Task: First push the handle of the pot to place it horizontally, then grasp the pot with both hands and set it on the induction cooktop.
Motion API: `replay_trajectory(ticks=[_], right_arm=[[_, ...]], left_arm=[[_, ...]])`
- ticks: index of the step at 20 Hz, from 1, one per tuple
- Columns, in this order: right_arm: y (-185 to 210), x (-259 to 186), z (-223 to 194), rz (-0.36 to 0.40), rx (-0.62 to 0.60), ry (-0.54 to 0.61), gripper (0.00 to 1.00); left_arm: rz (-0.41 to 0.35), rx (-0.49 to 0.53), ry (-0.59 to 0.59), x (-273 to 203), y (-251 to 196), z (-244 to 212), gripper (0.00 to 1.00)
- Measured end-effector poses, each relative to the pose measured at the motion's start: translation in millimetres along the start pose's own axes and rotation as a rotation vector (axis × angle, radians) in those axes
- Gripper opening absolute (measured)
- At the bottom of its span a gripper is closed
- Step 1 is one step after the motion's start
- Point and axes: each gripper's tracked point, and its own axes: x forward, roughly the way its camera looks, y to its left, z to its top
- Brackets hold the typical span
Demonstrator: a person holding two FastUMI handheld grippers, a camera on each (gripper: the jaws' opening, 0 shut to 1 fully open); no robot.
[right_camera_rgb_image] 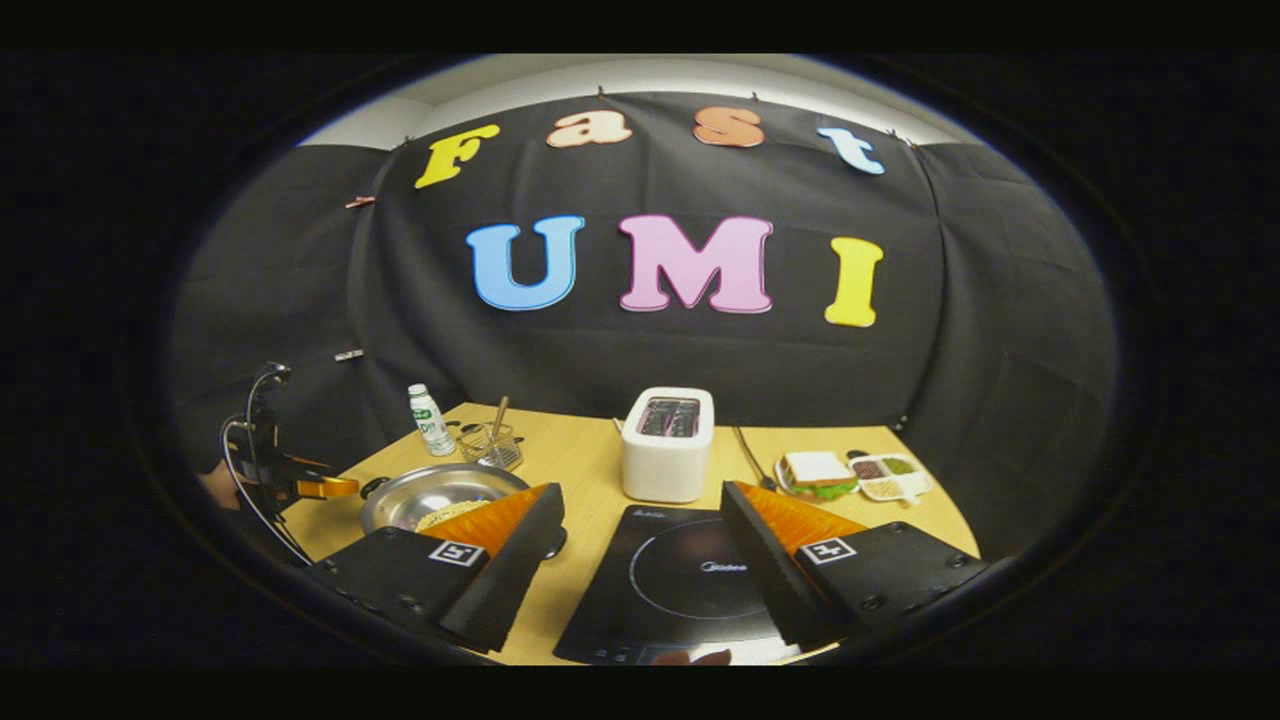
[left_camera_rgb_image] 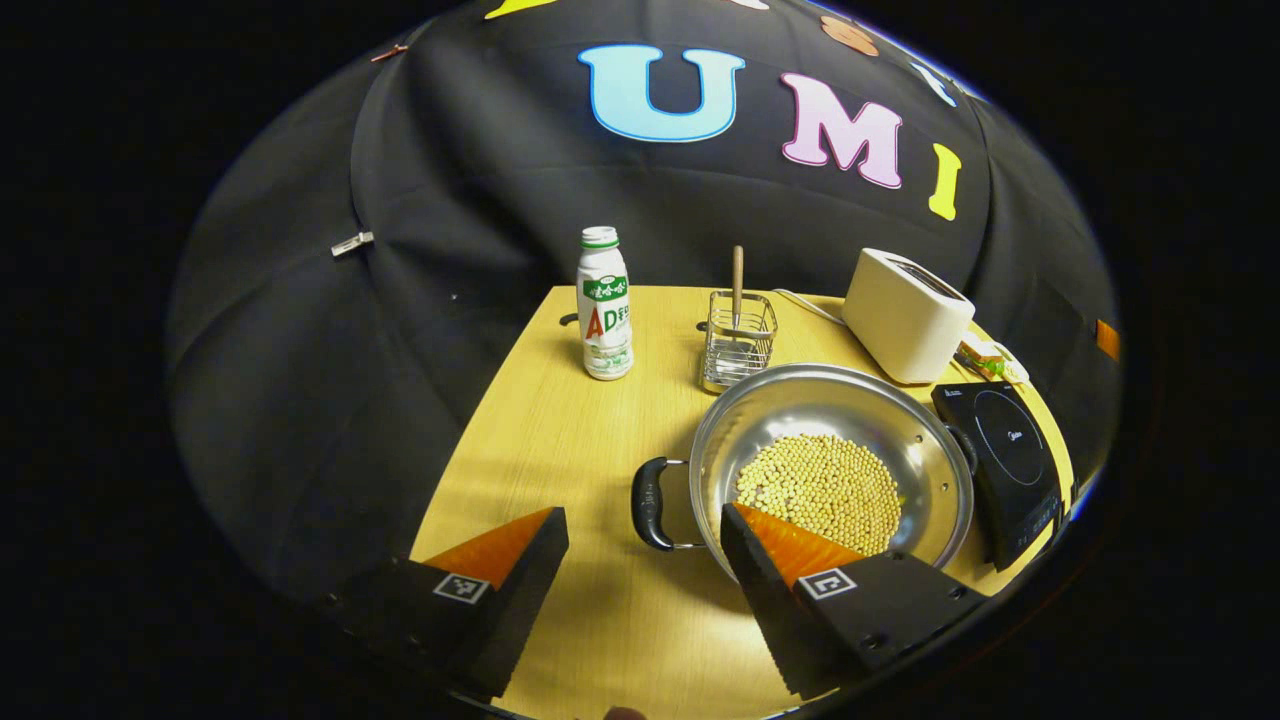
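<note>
1. In the left gripper view the left gripper (left_camera_rgb_image: 645,525) stands wide open with nothing held; the pot (left_camera_rgb_image: 832,468) lies ahead, its black side handle (left_camera_rgb_image: 650,503) in line with the gap between the jaws, not touched by either.
2. The pot, steel with pale beans in it, rests on the wooden table (left_camera_rgb_image: 560,420); its rim runs behind the right-hand jaw.
3. In the right gripper view the right gripper (right_camera_rgb_image: 642,503) is also spread wide and empty, above the induction cooktop (right_camera_rgb_image: 680,585), which lies flat between its jaws.
4. Beyond the left jaw there sits the pot, just beside the cooktop.
5. Farther on stand a white toaster (right_camera_rgb_image: 667,443), a wire basket (left_camera_rgb_image: 738,340) and a bottle (left_camera_rgb_image: 605,303).
6. Black cloth walls the booth behind the table.
</note>
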Motion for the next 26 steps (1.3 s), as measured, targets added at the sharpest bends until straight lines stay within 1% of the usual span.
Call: replay_trajectory(ticks=[5,7,10,12,13,17,19,20,21,23,26], right_arm=[[40,45,-42,0.062,0.065,0.144,0.99],[53,61,-59,0.079,0.049,0.205,0.99],[72,81,-88,0.105,0.021,0.291,0.99],[80,93,-110,0.11,0.031,0.361,0.99],[83,99,-121,0.109,0.043,0.395,0.99],[86,113,-163,0.068,0.106,0.52,0.99],[89,122,-171,0.054,0.133,0.55,0.99],[88,126,-175,0.048,0.139,0.559,0.93],[88,129,-178,0.04,0.148,0.571,0.99],[88,134,-190,0.038,0.168,0.602,0.99],[85,141,-202,0.02,0.16,0.63,0.96]], left_arm=[[-0.027,-0.017,0.047,28,-5,-6,0.96],[-0.024,-0.009,0.061,35,-3,-8,0.96],[-0.04,0.008,0.081,46,-5,-9,0.96],[-0.044,0.008,0.095,57,-5,-11,0.96],[-0.046,0.006,0.1,62,-5,-13,0.96],[-0.063,0.01,0.134,74,-7,-19,0.96],[-0.07,0.008,0.143,79,-8,-20,0.94],[-0.072,0.008,0.145,81,-8,-20,0.92],[-0.075,0.007,0.147,84,-9,-21,0.91],[-0.08,0.009,0.156,88,-10,-23,0.9],[-0.093,0.005,0.156,93,-14,-23,0.89]])
